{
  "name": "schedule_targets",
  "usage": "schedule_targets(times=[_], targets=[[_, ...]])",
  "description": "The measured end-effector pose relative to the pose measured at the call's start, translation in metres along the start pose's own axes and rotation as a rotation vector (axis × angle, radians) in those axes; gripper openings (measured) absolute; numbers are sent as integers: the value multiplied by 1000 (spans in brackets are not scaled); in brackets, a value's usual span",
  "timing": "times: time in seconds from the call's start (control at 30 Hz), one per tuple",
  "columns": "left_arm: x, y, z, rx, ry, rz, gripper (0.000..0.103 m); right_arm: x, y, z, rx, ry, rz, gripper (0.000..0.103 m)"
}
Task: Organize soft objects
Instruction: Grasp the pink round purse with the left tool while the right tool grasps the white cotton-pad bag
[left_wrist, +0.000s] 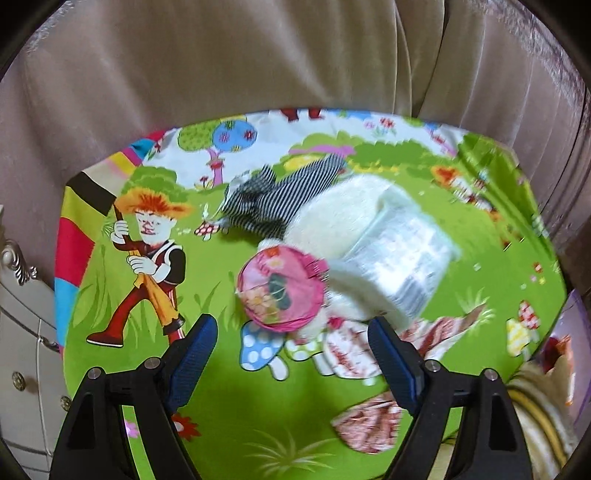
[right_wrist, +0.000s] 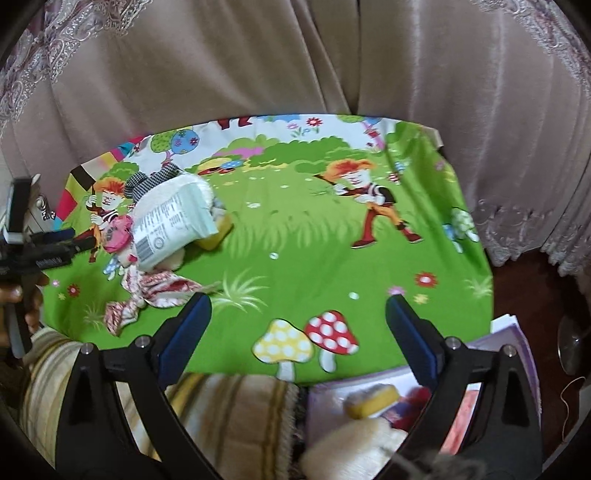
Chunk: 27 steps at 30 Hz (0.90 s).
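A heap of soft things lies on the cartoon-print green tablecloth (left_wrist: 229, 406). It holds a round pink pouch (left_wrist: 280, 291), a white fluffy toy (left_wrist: 332, 214) with a plastic-wrapped packet (left_wrist: 402, 254) on it, a black-and-white striped cloth (left_wrist: 284, 188) and a red-and-white patterned cloth (left_wrist: 351, 354). My left gripper (left_wrist: 293, 332) hovers open just in front of the pink pouch, nothing between its fingers. The right wrist view shows the same heap at the left, with the packet (right_wrist: 173, 221), pink pouch (right_wrist: 118, 229) and patterned cloth (right_wrist: 159, 288). My right gripper (right_wrist: 299, 306) is wide open over bare cloth.
Beige curtains (right_wrist: 258, 66) hang behind the table. A striped cushion (right_wrist: 229, 410) lies below the near edge. Beside it a purple container (right_wrist: 513, 339) holds a yellow sponge-like item (right_wrist: 373, 400) and a cream plush (right_wrist: 351, 446). A white cabinet (left_wrist: 26, 332) stands at left. The left gripper (right_wrist: 70, 240) shows beside the heap.
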<state>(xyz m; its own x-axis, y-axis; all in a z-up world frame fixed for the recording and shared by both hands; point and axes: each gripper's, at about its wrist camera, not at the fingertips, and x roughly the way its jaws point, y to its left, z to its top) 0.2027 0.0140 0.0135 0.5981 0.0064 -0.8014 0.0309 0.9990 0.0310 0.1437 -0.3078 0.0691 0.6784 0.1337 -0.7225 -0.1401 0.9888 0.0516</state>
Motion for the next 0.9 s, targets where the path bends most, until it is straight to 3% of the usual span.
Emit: schedule_targets(times=[0.2,0.6,0.67,0.73,0.9], targets=[[38,3,3,50,86,13,85,26,21,22,75,58,70,97],[70,2,19,92,106,2,85,84,77,46,160,178,191,97],[74,1,19,108,108,4,82,93,85,48,173,196,198,97],[76,2,20,105,114,-10,73,101,89,50,198,215,202,97],[74,5,18,103,99,-11,72,117,97,54,285,264,216,97]])
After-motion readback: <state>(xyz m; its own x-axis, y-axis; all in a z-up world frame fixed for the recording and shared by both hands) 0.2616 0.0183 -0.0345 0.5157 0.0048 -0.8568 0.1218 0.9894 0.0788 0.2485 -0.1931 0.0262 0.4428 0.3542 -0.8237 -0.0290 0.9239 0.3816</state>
